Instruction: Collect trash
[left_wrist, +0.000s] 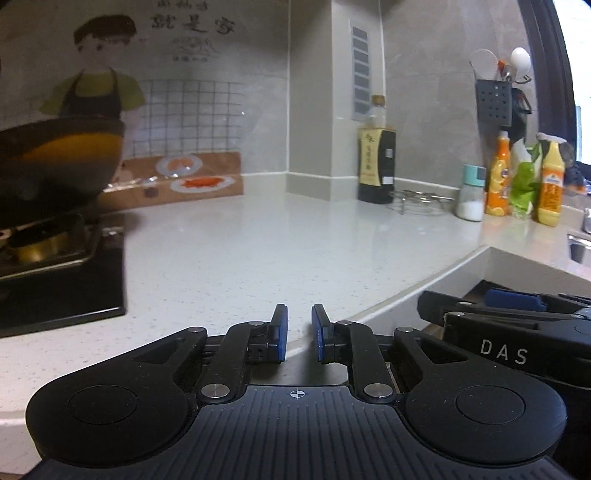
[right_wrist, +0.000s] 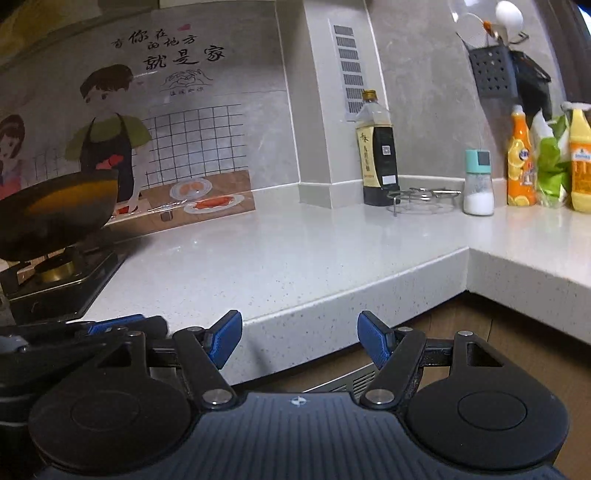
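No piece of trash shows on the white speckled countertop (left_wrist: 258, 240) in either view. My left gripper (left_wrist: 299, 323) hovers over the counter's front edge, its blue pads a narrow gap apart with nothing between them. My right gripper (right_wrist: 299, 334) is open and empty, in front of the counter edge (right_wrist: 332, 306) and slightly below it. The right gripper also shows at the right of the left wrist view (left_wrist: 517, 321), and the left gripper at the left of the right wrist view (right_wrist: 110, 326).
A dark wok (right_wrist: 55, 214) sits on the gas stove (right_wrist: 62, 280) at the left. A soy sauce bottle (right_wrist: 378, 155), wire trivet (right_wrist: 421, 199), salt shaker (right_wrist: 478, 182) and orange and yellow bottles (right_wrist: 521, 162) stand along the back. A sink edge (left_wrist: 580, 247) is far right.
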